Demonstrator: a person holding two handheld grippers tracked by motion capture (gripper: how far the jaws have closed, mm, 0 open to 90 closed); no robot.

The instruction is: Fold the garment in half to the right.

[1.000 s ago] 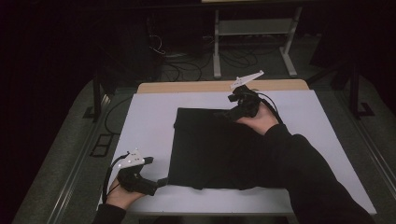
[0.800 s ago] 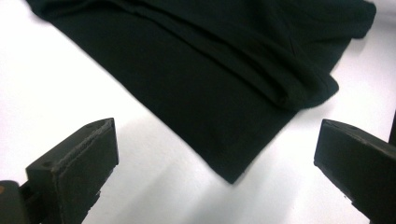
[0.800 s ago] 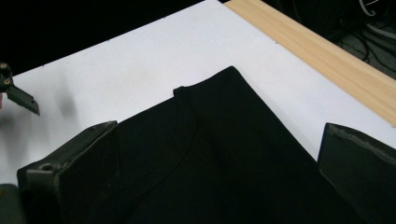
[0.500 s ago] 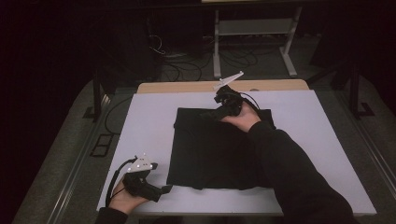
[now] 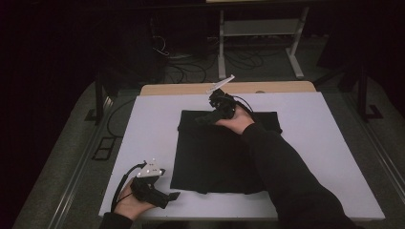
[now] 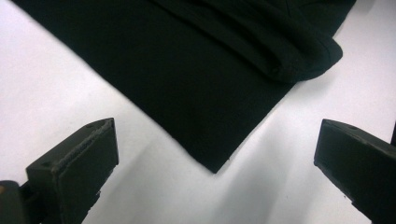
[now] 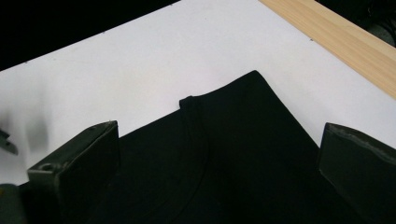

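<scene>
Right gripper [image 5: 206, 118], jaws wide and empty, has been carried leftward along the far edge of the black folded garment [image 5: 215, 152] on the white table [image 5: 325, 143], while the left gripper [image 5: 168, 195], equally open, is poised beside its near corner, suggesting another fold.

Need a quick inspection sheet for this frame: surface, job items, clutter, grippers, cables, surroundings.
Surface: white board on the table, wooden strip along its far edge.
Job's things: black garment lying flat, mid-board.
Clutter: nothing seen.
Grippers: left gripper open, jaws either side of the garment's near corner, not touching it; right gripper open over the garment's far edge.
Cables: one loops from the left gripper; more on the floor.
Surroundings: dark room, metal stand beyond the table.
</scene>
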